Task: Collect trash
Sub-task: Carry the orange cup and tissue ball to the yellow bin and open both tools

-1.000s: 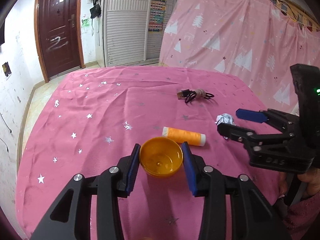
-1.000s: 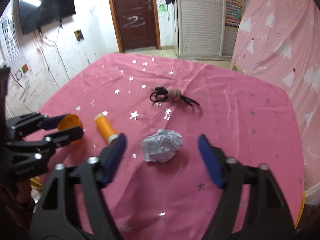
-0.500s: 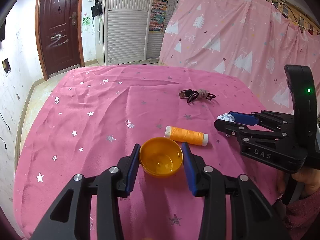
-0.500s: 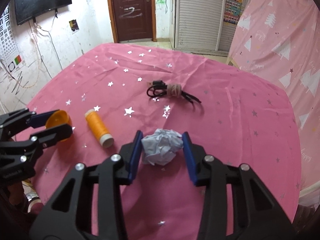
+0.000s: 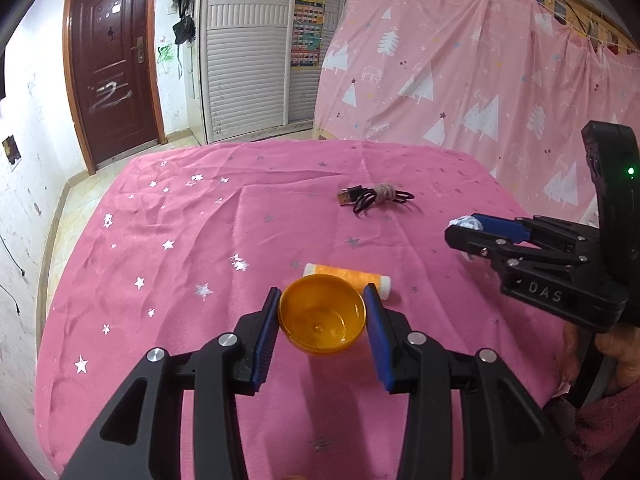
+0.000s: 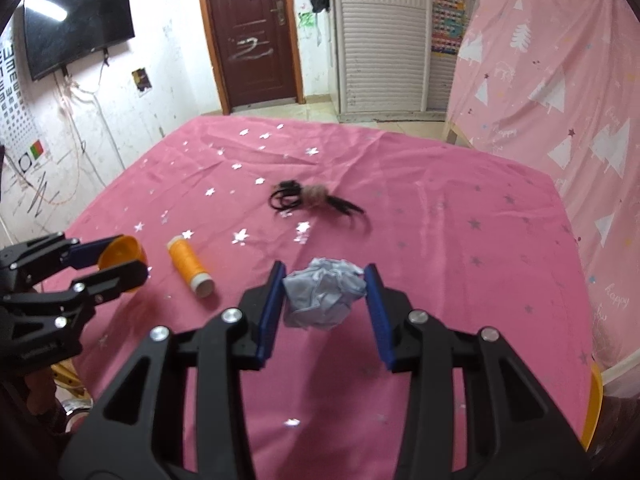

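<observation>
My left gripper [image 5: 322,320] is shut on a small orange bowl [image 5: 322,326], held just above the pink tablecloth [image 5: 200,240]. My right gripper [image 6: 325,294] is shut on a crumpled ball of white paper [image 6: 324,296], lifted off the cloth. In the left wrist view the right gripper [image 5: 470,232] is at the right, with a bit of the paper [image 5: 464,222] showing at its tips. In the right wrist view the left gripper [image 6: 116,258] with the bowl [image 6: 122,254] is at the left.
An orange thread spool [image 5: 348,274] lies just beyond the bowl; it also shows in the right wrist view [image 6: 188,264]. A coiled black USB cable [image 5: 374,198] lies farther back. A pink curtain [image 5: 480,60] hangs at the right, and the table edge is near there.
My right gripper closed on the paper ball and has lifted it off the cloth. My left gripper still holds the orange bowl, raised slightly.
</observation>
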{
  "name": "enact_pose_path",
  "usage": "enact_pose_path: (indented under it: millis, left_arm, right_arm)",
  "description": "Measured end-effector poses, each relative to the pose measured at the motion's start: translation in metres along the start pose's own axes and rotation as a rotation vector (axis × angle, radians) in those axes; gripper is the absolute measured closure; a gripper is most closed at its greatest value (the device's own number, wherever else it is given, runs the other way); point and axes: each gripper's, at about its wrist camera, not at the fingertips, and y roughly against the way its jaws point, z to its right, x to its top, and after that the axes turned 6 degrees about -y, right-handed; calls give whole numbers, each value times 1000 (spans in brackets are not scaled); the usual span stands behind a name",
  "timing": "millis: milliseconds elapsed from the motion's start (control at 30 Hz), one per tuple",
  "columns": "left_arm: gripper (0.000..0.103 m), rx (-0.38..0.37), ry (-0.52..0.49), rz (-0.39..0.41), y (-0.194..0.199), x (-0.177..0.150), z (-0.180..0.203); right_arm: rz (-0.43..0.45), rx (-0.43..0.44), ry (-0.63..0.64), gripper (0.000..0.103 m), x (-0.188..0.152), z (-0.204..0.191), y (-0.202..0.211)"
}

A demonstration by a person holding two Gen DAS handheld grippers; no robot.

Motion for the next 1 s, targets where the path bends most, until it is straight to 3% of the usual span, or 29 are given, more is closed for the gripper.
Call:
enact_pose_path:
  millis: [333, 667, 1000]
  left_arm:
    - [68, -19, -77, 2, -1, 13, 39]
    - [68, -103, -142, -20, -7, 28, 86]
    - [68, -179, -232, -39, -11, 39, 138]
  right_arm:
    - [84, -28, -82, 65, -2, 43, 35]
    - [174, -97, -179, 65, -12, 99, 75]
    - [216, -189, -301, 65, -45, 167, 108]
